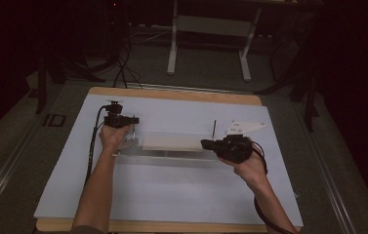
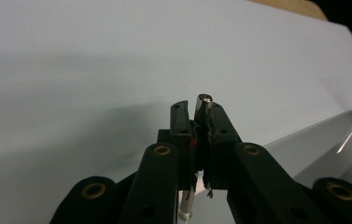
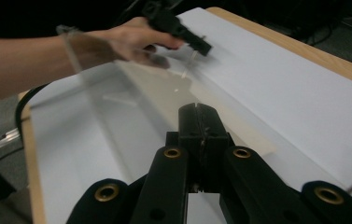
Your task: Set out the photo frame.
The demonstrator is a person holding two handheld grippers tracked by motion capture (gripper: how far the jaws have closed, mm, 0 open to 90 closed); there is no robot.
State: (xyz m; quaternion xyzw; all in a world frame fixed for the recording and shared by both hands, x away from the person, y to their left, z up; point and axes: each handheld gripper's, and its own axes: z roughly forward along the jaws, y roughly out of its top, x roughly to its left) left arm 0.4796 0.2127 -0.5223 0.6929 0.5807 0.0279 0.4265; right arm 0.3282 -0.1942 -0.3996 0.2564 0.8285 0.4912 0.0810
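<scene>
Dim floor and a white bench frame (image 1: 211,29) lie beyond my wooden table (image 1: 172,93), which is covered by a pale blue sheet (image 1: 181,190).

My left gripper (image 1: 132,127) has its jaws pressed together on a small metal pin (image 2: 204,103), whose rounded silver head stands just above the jaw tips while its shank runs down between them and shows again below. I judge the pin light, stiff and slippery, so it could twist or slide out if I ease off; holding it on the shank, as now, seems right.

Just beside that gripper, toward my right one, sits a clear acrylic tray (image 1: 164,155) with a thin upright rod (image 1: 214,127) near its far end. My right gripper (image 1: 205,144) touches that end of the tray, its jaws pressed together; in the right gripper view the clear wall (image 3: 117,126) runs away from the jaw tips, but I cannot tell whether its edge is actually pinched between them.

I take the tray for rigid, smooth and easily scratched or cracked, fairly light. Its rim or end wall is the place to grip it, not the flat floor.
</scene>
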